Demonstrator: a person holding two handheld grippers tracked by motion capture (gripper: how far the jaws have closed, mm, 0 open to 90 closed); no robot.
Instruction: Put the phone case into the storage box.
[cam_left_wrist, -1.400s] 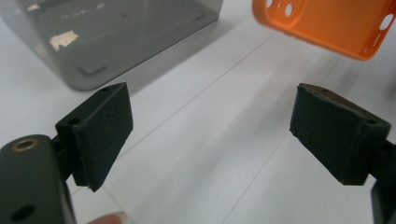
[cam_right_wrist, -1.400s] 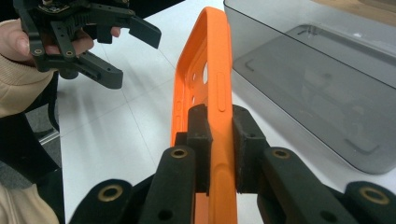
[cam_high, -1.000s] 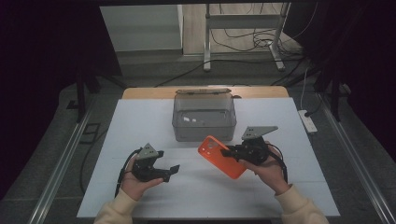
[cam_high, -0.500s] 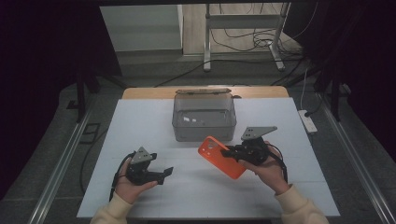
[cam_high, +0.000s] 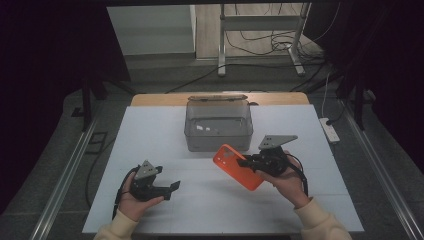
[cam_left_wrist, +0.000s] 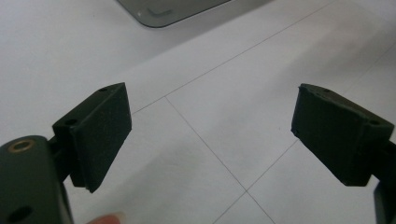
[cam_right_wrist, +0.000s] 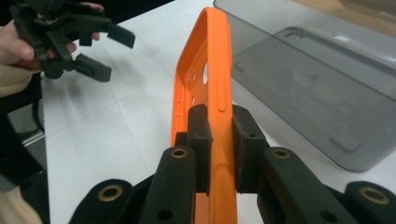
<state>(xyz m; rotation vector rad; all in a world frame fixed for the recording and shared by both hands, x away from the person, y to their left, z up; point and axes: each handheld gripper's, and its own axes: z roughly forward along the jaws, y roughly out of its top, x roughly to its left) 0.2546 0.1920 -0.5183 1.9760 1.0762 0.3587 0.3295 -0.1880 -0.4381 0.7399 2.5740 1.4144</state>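
Because the right hand-held gripper (cam_high: 246, 162) clamps the orange phone case (cam_high: 238, 166) by one edge, with most of the case reaching out past the jaws, the case may pivot or slip if it strikes the rim of the grey plastic bin (cam_high: 218, 126) on the way in. High view: the case is held clear of the white worktop (cam_high: 150, 130), just in front of the bin's near right corner, tilted with its long axis running down toward the person. The right hand (cam_high: 286, 176) holds its gripper roughly level, jaws pointing left toward the case. The left hand (cam_high: 134, 196) rests low at the near left of the worktop, its left hand-held gripper (cam_high: 172, 186) pointing right, well apart from the case and the bin.

Left gripper view: the jaws stand wide with nothing between them; bare worktop lies beneath, and a corner of the bin shows at the top. No support is offered to the case, so a slip would drop it onto the worktop.

Right gripper view: both pads press on the case's side wall (cam_right_wrist: 219, 93), narrow grip, the case standing on edge. The wall is thin and pliant by appearance; it could flex and twist out. The bin (cam_right_wrist: 327, 93) lies to the right, open side up.
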